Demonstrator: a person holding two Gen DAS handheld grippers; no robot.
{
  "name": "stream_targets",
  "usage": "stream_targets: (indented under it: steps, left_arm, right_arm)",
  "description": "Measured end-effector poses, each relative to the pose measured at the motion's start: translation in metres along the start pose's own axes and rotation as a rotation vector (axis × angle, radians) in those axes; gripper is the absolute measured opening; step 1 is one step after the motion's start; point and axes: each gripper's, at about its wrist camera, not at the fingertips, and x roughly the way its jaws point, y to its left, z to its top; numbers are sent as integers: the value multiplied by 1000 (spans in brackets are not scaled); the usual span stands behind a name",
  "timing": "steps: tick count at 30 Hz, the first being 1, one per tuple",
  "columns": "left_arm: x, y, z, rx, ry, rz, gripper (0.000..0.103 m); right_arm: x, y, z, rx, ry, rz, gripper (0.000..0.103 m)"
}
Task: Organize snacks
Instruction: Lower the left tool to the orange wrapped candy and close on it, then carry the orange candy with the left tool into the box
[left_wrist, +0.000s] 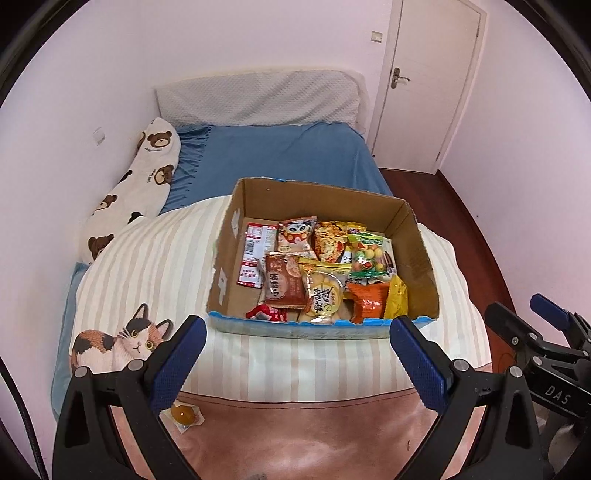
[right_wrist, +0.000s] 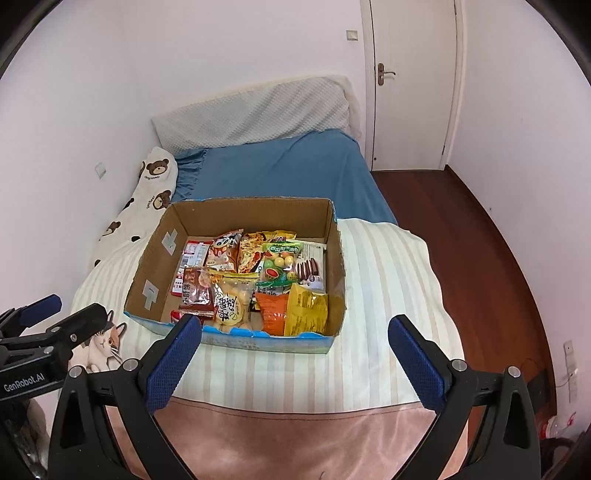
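Both tools hang spread wide and empty above the foot of a bed: the left tool frames the near edge of the cardboard box, and the right tool does likewise from a little to the side, each seemingly held back for a look before reaching in. At 7 o'clock under the left tool, a small orange jelly cup lies alone on the pink blanket, outside the box and probably the one snack yet to be gathered. The striped quilt, printed with a calico cat, carries the box at its middle. Inside, packets lie flat and overlapping toward the right half, leaving bare cardboard at 9 o'clock: a brown biscuit pack, a clear bag of round yellow puffs, an orange pouch, a yellow pouch, a panda-printed pack and a green-topped bag of coloured sweets. Their Chinese lettering is too small to read. "GenRobot.AI" shows on the left tool's body in the right wrist view, "DAS" on the right tool's in the left. Farther off, a bear-print pillow lines the wall at 10 o'clock, the blue sheet runs to a grey headboard, and a white door stands shut at 1 o'clock
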Motion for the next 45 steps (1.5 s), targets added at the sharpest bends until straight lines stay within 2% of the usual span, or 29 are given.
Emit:
stream_targets:
  steps: [6, 10, 13, 18, 23, 29, 32, 33, 34, 36, 38, 42, 45]
  left_arm:
    - [-4, 9, -10, -13, 3, 18, 102]
    - [3, 28, -26, -48, 44, 46, 102]
    - [15, 54, -46, -103, 102, 90, 102]
    - [53, 119, -92, -263, 263, 170, 102]
    - [93, 181, -143, -465, 388, 138, 102]
    - [145, 222, -188, -660, 506, 53, 95]
    - [164, 232, -200, -751, 523, -7, 93]
    - [169, 235, -202, -770, 512, -18, 87]
    - [173, 236, -202, -779, 502, -22, 74]
    - [183, 235, -204, -772, 517, -15, 61]
    - [186, 229, -204, -741, 525, 9, 53]
    - [182, 213, -201, -676, 514, 39, 50]
    - [172, 202, -201, -678, 510, 14, 49]
  right_arm:
    - [-1, 7, -6, 6, 1, 24, 103]
    - [11, 25, -16, -26, 48, 64, 103]
    - [30, 51, -28, -77, 113, 121, 103]
    - [73, 104, -53, -195, 228, 230, 103]
    - [137, 151, -86, -265, 380, 251, 103]
    - [195, 182, -121, -313, 474, 219, 103]
    - [215, 191, -132, -326, 503, 198, 103]
    - [222, 194, -135, -333, 512, 188, 103]
    - [226, 195, -137, -338, 516, 183, 103]
    - [235, 197, -141, -342, 526, 168, 103]
    - [242, 197, -143, -339, 537, 162, 103]
    - [248, 196, -143, -336, 537, 153, 103]
    - [246, 192, -138, -331, 527, 154, 103]
